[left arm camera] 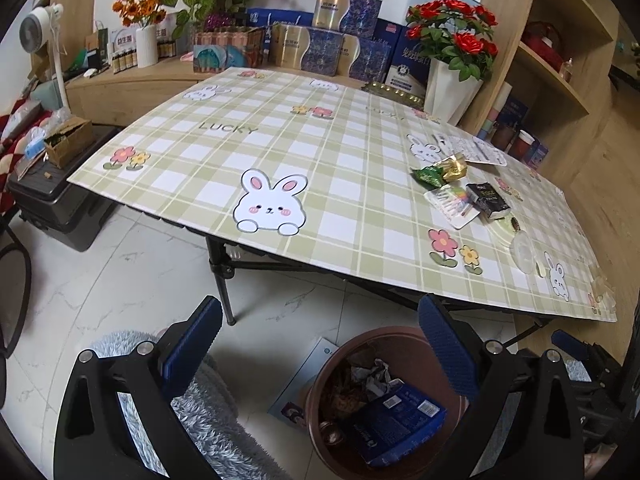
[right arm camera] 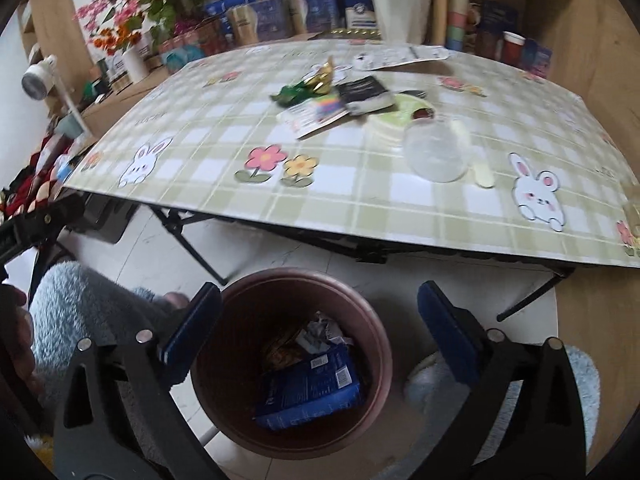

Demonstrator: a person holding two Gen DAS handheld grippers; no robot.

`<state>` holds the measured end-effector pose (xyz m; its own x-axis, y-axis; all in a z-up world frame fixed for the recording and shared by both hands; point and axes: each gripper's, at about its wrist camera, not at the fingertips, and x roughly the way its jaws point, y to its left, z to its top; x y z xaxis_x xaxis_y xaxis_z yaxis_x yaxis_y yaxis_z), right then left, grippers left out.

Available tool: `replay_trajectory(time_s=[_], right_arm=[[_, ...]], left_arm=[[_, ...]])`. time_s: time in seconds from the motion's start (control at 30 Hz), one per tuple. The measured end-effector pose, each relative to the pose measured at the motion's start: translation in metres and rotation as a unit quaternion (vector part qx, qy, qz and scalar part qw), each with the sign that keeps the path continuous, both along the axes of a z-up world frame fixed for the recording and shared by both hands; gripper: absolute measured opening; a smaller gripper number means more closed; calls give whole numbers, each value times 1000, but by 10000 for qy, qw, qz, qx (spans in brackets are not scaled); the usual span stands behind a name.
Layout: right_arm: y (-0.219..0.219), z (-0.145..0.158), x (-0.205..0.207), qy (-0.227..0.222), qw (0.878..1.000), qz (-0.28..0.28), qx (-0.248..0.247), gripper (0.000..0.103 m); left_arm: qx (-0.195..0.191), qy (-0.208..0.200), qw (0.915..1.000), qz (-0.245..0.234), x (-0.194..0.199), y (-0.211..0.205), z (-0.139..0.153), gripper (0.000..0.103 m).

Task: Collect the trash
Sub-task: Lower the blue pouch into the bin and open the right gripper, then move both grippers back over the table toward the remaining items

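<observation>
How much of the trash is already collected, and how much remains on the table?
Done: the brown bin already holds a blue box and crumpled paper. In hand: nothing; the left gripper and right gripper are both open and empty above the bin. Left: a green wrapper, gold wrapper, black packet, clear lid and other pieces lie on the table.

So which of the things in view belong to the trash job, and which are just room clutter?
Job:
- brown bin, blue box already inside
- green wrapper
- gold wrapper
- black packet
- clear lid
- both hand-held grippers, left and right, open, empty

Clutter:
- rose vase
- boxed goods
- fan
</observation>
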<state>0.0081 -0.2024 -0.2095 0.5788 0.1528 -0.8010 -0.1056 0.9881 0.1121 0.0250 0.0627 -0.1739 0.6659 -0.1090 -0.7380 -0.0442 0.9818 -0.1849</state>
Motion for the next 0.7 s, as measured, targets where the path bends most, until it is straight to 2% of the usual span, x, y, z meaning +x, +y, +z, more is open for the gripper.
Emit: replay_trajectory(time_s=[0.43, 0.7], right_arm=[[-17, 18, 2, -430, 9986, 272, -173, 97], [-39, 18, 15, -460, 9986, 93, -225, 97]], left_arm=[[28, -276, 9994, -187, 0, -9, 5, 96], [196, -397, 9982, -414, 9, -21, 7, 96]])
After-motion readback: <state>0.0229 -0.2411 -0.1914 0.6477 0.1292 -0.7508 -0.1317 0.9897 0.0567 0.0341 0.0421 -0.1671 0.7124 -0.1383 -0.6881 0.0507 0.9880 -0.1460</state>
